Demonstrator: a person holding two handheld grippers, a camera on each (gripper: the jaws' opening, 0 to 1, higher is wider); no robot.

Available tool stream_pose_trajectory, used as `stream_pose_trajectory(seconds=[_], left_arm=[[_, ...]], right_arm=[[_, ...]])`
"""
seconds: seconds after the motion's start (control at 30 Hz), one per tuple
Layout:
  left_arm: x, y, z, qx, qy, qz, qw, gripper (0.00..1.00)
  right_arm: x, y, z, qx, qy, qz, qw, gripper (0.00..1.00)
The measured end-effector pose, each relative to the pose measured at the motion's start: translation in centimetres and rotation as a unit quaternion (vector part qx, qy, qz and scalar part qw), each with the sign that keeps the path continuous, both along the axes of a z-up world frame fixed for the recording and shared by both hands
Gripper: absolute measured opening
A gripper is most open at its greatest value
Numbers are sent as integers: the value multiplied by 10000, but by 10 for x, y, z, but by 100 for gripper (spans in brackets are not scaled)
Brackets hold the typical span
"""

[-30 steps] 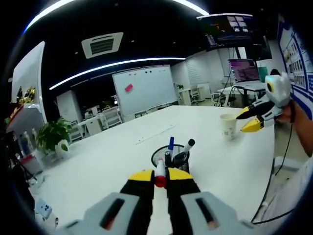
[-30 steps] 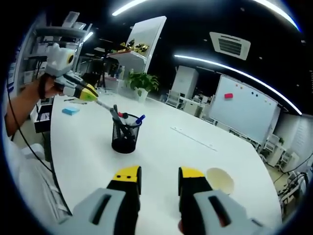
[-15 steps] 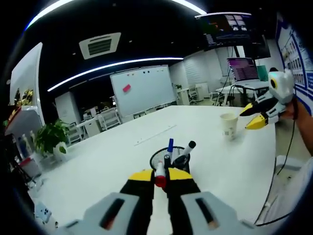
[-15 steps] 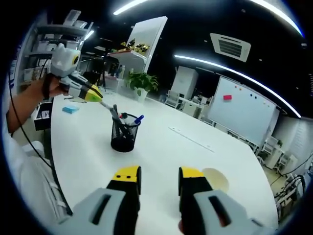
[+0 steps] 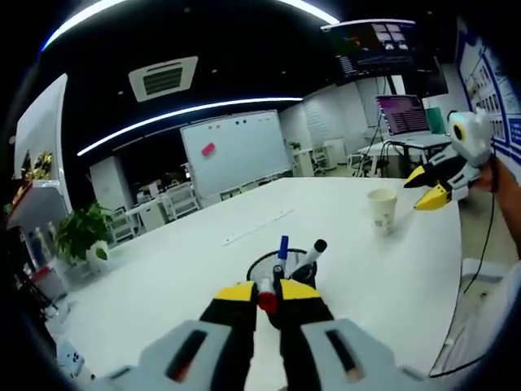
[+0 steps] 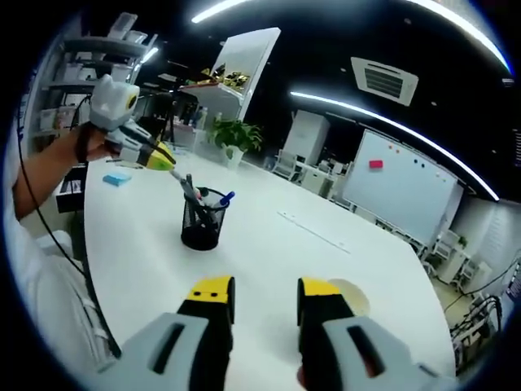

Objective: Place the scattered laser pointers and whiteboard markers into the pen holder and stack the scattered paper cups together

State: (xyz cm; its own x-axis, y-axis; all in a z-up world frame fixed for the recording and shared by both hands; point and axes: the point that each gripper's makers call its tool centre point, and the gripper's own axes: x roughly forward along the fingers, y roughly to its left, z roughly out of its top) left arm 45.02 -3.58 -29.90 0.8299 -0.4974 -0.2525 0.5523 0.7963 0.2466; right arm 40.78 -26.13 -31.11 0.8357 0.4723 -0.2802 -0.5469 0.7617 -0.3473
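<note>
**deskwatcher:** Watching from the side here. Big white table (image 5: 383, 277), mostly bare. Biggest task thing on it is the black mesh pen holder (image 6: 200, 230), with a blue-capped marker (image 5: 283, 243) and a black-capped one (image 5: 316, 245) poking out of it. It looks light and open-topped, so I reckon a sideways nudge could tip it. Off toward the right-hand side stands the paper cup (image 5: 381, 211), upright, well apart from the holder. That thing will be feather-light and crushable, so I'd pinch it gently by the rim or the upper wall.

**penpal42:** And the grippers?

**deskwatcher:** The left gripper (image 5: 267, 295) has its fingers clamped on a red-capped marker (image 5: 266, 300), hanging right over the holder's mouth. Hard plastic barrel, stiff and a bit slick, and it's gripped near the cap end, so my guess is it'll drop in straight if it's let go tip-down. The right gripper (image 6: 264, 292) hovers with its fingers apart, nothing between them, the cup's rim (image 6: 352, 296) peeking just past the right finger.

**penpal42:** Anything in the way?

**deskwatcher:** Mainly the markers already in the holder, crowding the opening. Further out there's a ruler-like strip (image 6: 313, 231) on the table, a blue pad (image 6: 116, 179) near the far edge, a potted plant (image 6: 236, 137) and a whiteboard (image 5: 237, 151) behind. None of it near the drop.
</note>
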Motion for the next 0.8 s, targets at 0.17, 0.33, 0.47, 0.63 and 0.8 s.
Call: stream_pose_trajectory(seconds=[0.17, 0.33, 0.47, 0.63, 0.8], left_arm=[[3, -2, 0, -8, 3, -32, 10000, 11], [8, -6, -2, 53, -2, -59, 10000, 11], [12, -8, -3, 88, -1, -87, 9999, 11], [15, -11, -8, 139, 62, -119, 9998, 11], [17, -12, -11, 95, 114, -134, 9998, 11]], right_arm=[[1, 1, -4, -42, 55, 23, 10000, 31], [0, 1, -5, -86, 81, 9, 9999, 31], [1, 0, -6, -81, 85, -7, 9999, 31], [0, 3, -12, -83, 153, -5, 9998, 31], [1, 2, -13, -74, 168, 0, 9998, 31]])
